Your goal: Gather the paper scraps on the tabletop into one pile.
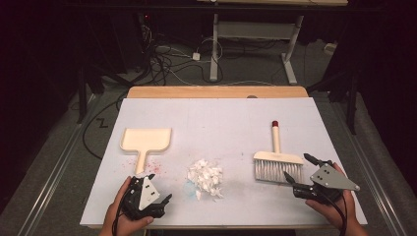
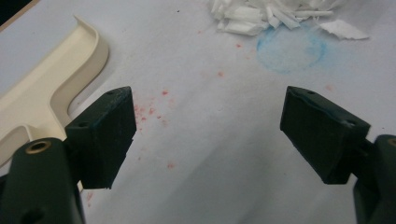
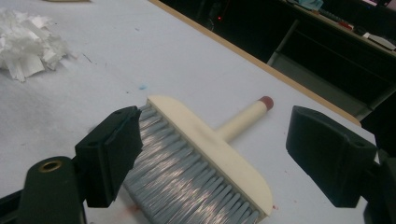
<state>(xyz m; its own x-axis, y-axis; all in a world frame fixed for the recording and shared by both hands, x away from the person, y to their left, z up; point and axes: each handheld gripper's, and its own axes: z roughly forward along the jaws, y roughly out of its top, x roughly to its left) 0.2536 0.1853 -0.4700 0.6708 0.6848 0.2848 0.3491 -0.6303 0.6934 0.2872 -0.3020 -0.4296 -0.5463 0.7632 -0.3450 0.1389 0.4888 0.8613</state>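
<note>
Down at the near edge, the left gripper (image 1: 156, 192) is held with jaws spread wide and empty, just beside the cream dustpan (image 1: 146, 140), whose handle end is hidden behind it. Shredded white paper (image 1: 205, 176) is heaped at mid-table over a faint blue ring (image 2: 290, 47). The right gripper (image 1: 299, 170) is likewise held wide, jaws apart at the brush (image 1: 277, 162), its grey bristles (image 3: 184, 179) cut off by the right gripper view's lower edge.

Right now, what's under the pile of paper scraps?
A faint blue smudge shows on the white table cover at the edge of the paper scraps. What lies beneath the heap itself is hidden.
</note>
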